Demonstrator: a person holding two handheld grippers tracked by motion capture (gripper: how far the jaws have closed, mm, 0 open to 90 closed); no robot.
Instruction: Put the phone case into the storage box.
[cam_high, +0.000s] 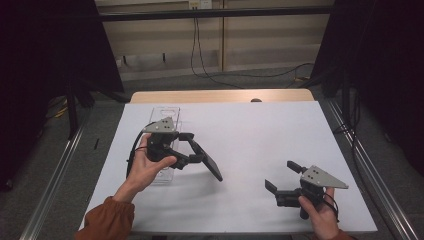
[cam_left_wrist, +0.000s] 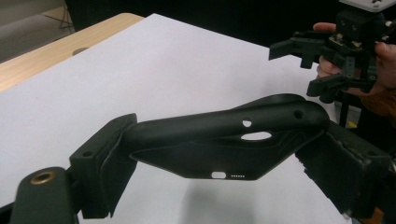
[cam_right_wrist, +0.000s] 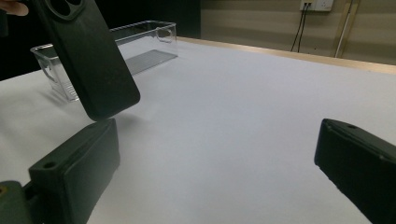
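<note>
- High view, starting at the left: a clear plastic tray (cam_high: 165, 111) lies along the white sheet's (cam_high: 250, 135) left part, partly behind my left hand (cam_high: 145, 167). As far as I can make out nothing lies in it, though my hand hides its near end.
- My left gripper (cam_high: 196, 147) is clamped on a black phone case (cam_high: 212, 167), held up off the table and tilted. In the left gripper view the case (cam_left_wrist: 224, 140) spans the gap between both jaws, squeezed and bowed, its camera cut-out towards the right jaw.
- I judge the pick-up done: the case is off the sheet and firmly held. What is left, I think, is a hand-over to the other gripper or setting it down in the tray.
- Further right, my right gripper (cam_high: 281, 178) sits low near the table's front edge, jaws spread wide and holding nothing, well apart from the case.
- Right gripper view: the case (cam_right_wrist: 88, 56) hangs at upper left above my own left jaw, the tray (cam_right_wrist: 107, 51) behind it.
</note>
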